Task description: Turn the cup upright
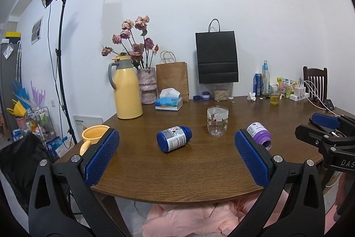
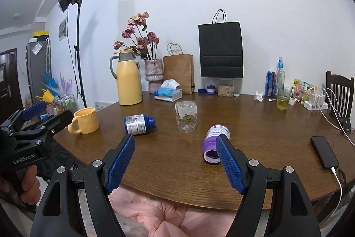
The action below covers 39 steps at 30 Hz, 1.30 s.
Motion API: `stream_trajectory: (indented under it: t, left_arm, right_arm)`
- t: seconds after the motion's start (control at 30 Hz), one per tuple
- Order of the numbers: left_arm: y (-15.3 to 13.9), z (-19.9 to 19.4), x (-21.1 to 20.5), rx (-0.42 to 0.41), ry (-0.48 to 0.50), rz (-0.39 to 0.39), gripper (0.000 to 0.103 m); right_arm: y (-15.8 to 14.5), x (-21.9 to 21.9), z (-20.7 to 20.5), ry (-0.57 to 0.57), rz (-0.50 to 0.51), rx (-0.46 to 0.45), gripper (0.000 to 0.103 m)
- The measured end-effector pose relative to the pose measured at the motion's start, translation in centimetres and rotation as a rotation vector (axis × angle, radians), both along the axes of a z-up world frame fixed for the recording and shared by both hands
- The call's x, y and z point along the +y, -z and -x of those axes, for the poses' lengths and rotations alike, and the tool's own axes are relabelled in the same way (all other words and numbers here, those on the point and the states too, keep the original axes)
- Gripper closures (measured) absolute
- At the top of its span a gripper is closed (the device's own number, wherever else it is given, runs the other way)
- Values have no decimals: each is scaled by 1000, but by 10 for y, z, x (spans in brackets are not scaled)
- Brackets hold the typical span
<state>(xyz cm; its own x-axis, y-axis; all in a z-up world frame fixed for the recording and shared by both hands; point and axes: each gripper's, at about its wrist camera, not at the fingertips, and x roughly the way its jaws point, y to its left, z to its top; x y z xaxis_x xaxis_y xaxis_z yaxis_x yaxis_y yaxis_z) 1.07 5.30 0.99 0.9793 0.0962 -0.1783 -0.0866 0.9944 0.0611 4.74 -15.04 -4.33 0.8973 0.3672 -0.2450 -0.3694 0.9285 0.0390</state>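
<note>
A clear plastic cup [image 1: 217, 121] with flower prints stands on the brown table [image 1: 199, 170], and its base looks to be on top; it also shows in the right wrist view [image 2: 186, 116]. A yellow mug [image 1: 93, 136] stands upright at the table's left edge, also in the right wrist view [image 2: 85, 120]. My left gripper [image 1: 176, 154] is open and empty over the near table edge. My right gripper [image 2: 175, 161] is open and empty, its right pad [image 2: 229, 164] next to a purple bottle [image 2: 214, 143].
A blue bottle [image 1: 174, 138] lies on its side mid-table, and the purple bottle [image 1: 259, 134] lies at the right. A yellow thermos [image 1: 127, 88], flower vase [image 1: 147, 86], tissue box [image 1: 168, 102] and paper bags stand at the back. A phone [image 2: 324, 152] lies at the right.
</note>
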Motion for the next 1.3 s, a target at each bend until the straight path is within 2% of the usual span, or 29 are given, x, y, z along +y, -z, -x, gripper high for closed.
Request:
stream_trajectory:
  t: [0.3,1.3]
  left_arm:
    - [5,-3,2,25,1,24,0]
    - [4,0,0,27,6,29,0]
  right_arm:
    - [2,1,-2,2,5,10,23]
    - [1,1,-4,-5,7,18,23]
